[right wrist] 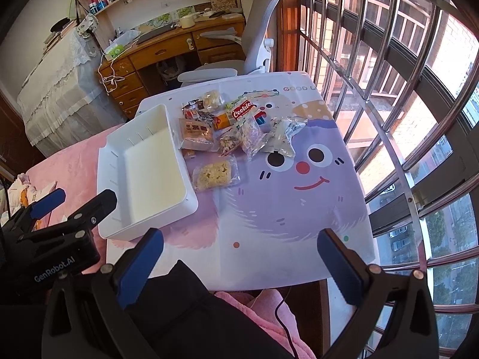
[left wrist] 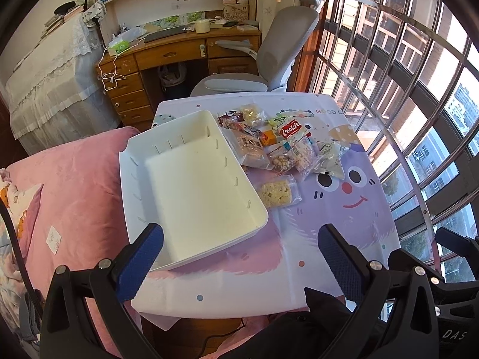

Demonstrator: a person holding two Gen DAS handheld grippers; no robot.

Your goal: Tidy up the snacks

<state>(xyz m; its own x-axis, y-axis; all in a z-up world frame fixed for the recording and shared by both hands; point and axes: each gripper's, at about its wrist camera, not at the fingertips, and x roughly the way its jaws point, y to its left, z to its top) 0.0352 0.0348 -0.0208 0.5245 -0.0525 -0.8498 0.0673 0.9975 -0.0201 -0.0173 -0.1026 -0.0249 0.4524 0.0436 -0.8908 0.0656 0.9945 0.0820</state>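
Nearest the lens, both handheld grippers hang above the near edge of a small table, each with its blue-padded fingers spread wide and nothing between them. From its own camera the left gripper (left wrist: 241,246) frames the near corner of a white plastic bin (left wrist: 251,230); the right gripper (right wrist: 239,249) frames bare printed tablecloth (right wrist: 284,209), a lilac cartoon face with a red nose and a smile. Dark fabric, likely the person's clothing, shows low between the fingers in both views.

Just beyond, the bin sits on the left part of the table with nothing inside, its inner walls slotted for dividers. Touching or just beside its right wall lies a clear packet of pale puffed-rice cake (right wrist: 214,173), set a little apart from the rest.

Farther back sits the loose heap of snacks (left wrist: 281,143): a red "Cookies" pack (right wrist: 243,111), a brown wrapped cake (right wrist: 196,133), several clear and silver sachets, overlapping one another.

Past the table stand a grey office chair (left wrist: 284,51), a wooden desk (left wrist: 179,51) and barred windows.

Judging by this, sorting has not begun. The likely first move is to lower one gripper onto the lone rice-cake packet, pinch its crinkly wrapper edge, and carry it into the bin.
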